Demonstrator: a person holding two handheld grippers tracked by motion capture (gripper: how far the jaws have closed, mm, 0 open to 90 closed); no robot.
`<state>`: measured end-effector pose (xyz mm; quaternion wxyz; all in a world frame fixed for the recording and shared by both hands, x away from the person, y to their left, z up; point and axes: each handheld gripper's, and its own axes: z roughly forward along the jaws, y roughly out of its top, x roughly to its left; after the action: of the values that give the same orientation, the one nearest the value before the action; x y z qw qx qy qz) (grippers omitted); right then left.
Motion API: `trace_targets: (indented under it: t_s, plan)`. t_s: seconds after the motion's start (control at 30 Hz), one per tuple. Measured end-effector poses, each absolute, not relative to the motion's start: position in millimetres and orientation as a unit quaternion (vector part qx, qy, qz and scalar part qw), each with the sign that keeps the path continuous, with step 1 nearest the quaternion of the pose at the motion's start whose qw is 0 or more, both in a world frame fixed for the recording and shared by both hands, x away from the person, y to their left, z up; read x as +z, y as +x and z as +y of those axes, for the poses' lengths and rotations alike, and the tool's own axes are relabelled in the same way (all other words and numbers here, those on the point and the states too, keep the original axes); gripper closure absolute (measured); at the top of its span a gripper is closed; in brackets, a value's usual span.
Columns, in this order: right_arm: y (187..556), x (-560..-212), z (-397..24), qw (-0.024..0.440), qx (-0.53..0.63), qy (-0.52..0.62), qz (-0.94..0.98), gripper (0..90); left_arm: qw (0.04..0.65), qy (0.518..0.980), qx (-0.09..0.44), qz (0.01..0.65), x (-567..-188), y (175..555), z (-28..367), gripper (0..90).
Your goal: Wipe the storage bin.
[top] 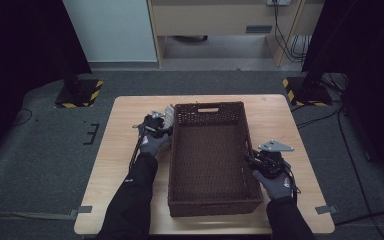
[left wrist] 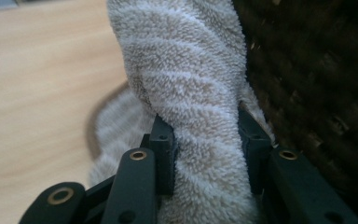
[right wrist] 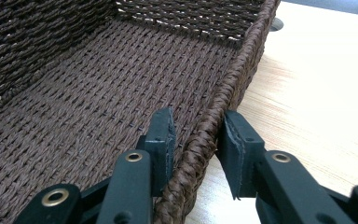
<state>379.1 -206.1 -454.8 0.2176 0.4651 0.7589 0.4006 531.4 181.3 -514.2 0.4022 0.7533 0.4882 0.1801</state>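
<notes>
Wooden and pale, the tabletop (top: 120, 200) carries everything I work with, and it stands on a grey carpet floor (top: 40, 160). On the middle of the tabletop sits the big brown woven basket (top: 207, 150), a long rectangle with a handle slot in its far wall. Its inside shows a bare woven bottom.

My right gripper (top: 252, 161) is at the right long wall of the basket, near the end that is close to me. In the right gripper view (right wrist: 193, 154) I see that one jaw is inside the basket and the other is outside over the tabletop, with the braided rim between them. The inner jaw lies against the rim; the outer jaw stands very close, and I cannot tell for sure whether it presses.

My left gripper (top: 161, 120) is at the outside of the left wall, near the far corner of the basket. Its jaws are clamped on a beige towel (left wrist: 191, 93), which is soft terry cloth with faint stripes. In the left gripper view (left wrist: 207, 154) the towel rises between my two jaws as a thick fold, and its lower part spreads on the tabletop. The towel lies just beside the dark basket wall, outside the basket, and in the high view it shows as a small pale piece (top: 168, 114) by the corner.
</notes>
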Motion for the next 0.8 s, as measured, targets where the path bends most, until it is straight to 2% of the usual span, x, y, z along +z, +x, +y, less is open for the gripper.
trace_targets:
  t_s: [0.2,0.43,0.57,0.8]
  plan:
    - [379.1,-454.7,-205.5,0.219,0.400,0.466,0.759,66.6,0.421,0.741,0.169,0.495,-504.4,528.1,190.2,64.8]
    - [378.8,-454.5,-204.9,0.219,0.398,0.468,0.758,66.7,0.503,0.710,0.181,0.458,-453.5,517.4,204.0,65.2]
    - [378.8,-454.8,-205.3,0.219,0.400,0.467,0.757,66.7,0.483,0.726,0.188,0.452,-451.5,520.9,197.6,64.8]
    - [378.9,-454.7,-204.8,0.219,0.398,0.468,0.758,66.5,0.421,0.758,0.179,0.464,-481.8,532.1,189.0,64.8]
